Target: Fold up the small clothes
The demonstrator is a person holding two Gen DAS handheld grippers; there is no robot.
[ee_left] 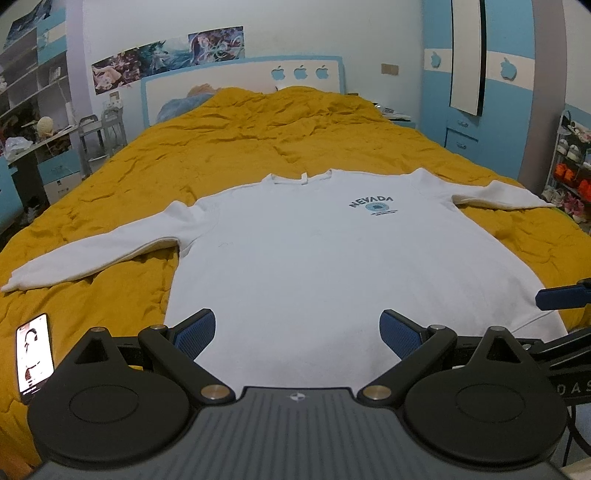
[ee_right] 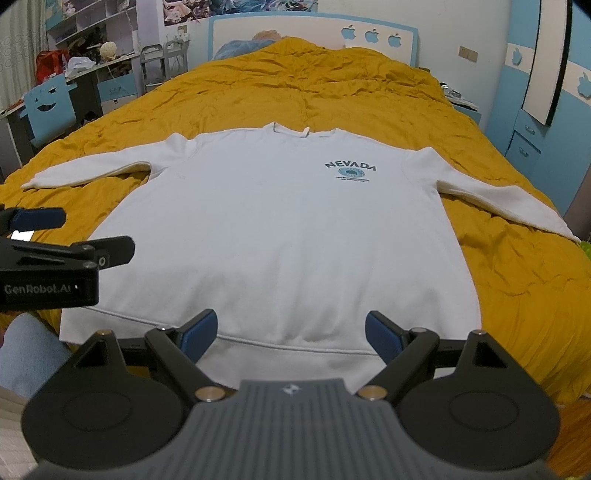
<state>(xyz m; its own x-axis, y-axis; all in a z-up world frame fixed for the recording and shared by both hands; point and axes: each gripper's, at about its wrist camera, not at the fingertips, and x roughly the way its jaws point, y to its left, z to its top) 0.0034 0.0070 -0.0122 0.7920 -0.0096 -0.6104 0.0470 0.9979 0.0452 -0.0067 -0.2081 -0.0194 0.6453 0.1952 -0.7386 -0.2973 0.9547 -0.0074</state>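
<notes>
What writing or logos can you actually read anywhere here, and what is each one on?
"NEVADA": chest print of the white sweatshirt; the smaller lines under it are too blurred to read.
"GenRobot.AI": side of the left gripper.
"DAS": partial lettering on the right gripper.
Apple-shaped cutouts, no text: headboard.
Phone screen: unreadable.

Near hem of the white sweatshirt [ee_left: 295, 266] hidden behind the left claw [ee_left: 297, 332], small print under its NEVADA logo [ee_right: 351, 170] too fine to read, phone [ee_left: 34, 356] partly covered, right claw [ee_left: 563, 297] cut off by the right edge.
</notes>
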